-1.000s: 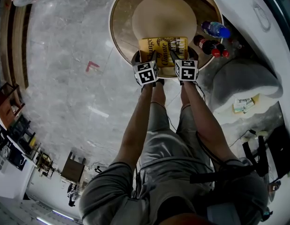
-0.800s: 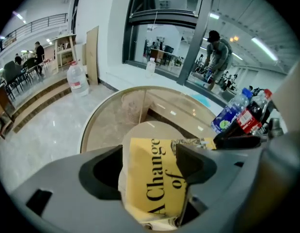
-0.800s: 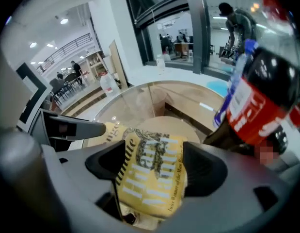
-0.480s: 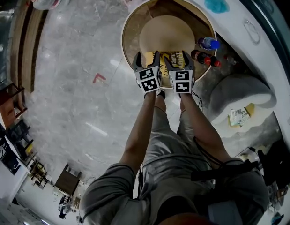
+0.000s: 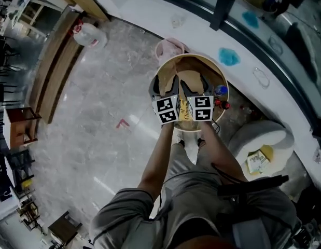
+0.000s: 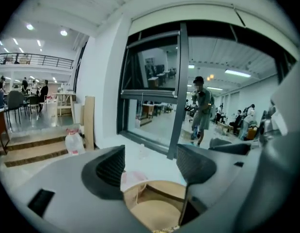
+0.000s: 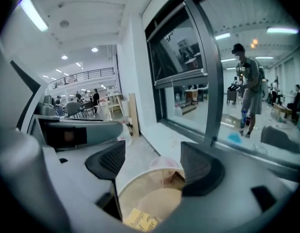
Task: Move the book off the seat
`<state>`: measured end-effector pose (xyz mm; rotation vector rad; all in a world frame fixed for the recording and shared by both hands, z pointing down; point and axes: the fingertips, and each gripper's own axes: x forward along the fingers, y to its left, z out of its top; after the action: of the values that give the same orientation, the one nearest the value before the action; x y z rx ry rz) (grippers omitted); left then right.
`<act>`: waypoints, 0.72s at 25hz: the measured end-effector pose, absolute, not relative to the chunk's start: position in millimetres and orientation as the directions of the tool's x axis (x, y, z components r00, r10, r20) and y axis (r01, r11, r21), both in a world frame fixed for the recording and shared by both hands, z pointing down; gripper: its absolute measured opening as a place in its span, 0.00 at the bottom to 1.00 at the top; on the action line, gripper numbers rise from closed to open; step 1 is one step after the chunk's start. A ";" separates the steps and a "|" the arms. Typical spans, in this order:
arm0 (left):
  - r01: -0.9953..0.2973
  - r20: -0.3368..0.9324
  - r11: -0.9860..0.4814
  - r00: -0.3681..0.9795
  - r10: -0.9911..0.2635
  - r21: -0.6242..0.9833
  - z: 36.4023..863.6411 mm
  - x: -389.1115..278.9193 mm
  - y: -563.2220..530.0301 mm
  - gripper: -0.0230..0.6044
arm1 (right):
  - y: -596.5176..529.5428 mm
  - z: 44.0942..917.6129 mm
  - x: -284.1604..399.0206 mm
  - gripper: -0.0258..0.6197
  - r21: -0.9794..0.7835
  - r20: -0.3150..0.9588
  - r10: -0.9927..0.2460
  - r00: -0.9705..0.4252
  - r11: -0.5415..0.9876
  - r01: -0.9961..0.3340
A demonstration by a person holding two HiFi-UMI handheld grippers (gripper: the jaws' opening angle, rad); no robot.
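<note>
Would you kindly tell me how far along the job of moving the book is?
Nothing done yet: the yellow book lies on the round tan-cushioned seat. Nothing in hand: left gripper and right gripper hover open, empty, above it. Left: grasping and moving it.

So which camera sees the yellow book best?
The right gripper view: the yellow book lies on the round seat, print showing. The head view shows only a yellow sliver between the marker cubes. The left gripper view catches a speck at its bottom edge.
</note>
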<state>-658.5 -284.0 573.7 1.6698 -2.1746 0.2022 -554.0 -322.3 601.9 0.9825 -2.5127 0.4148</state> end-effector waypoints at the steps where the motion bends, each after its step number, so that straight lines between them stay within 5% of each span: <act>1: -0.953 0.352 0.280 -0.224 -0.909 0.118 547.0 -661.5 -288.3 0.57 | -328.0 574.6 -557.3 0.60 -0.122 0.441 -0.587 -0.679 0.710 -0.694; 11: -0.957 0.000 0.275 -0.277 -0.961 0.095 304.5 -674.2 -277.2 0.57 | -345.8 317.8 -550.8 0.60 -0.033 0.086 -0.701 -0.708 0.709 -0.705; 18: -0.965 -0.055 0.234 -0.241 -0.969 0.116 266.7 -652.4 -261.4 0.57 | -336.9 254.1 -543.7 0.60 -0.002 -0.019 -0.706 -0.708 0.708 -0.706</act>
<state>-652.4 -261.4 266.7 1.9175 -2.4447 -0.1947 -543.7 -336.9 254.1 1.2065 -2.9207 -0.0080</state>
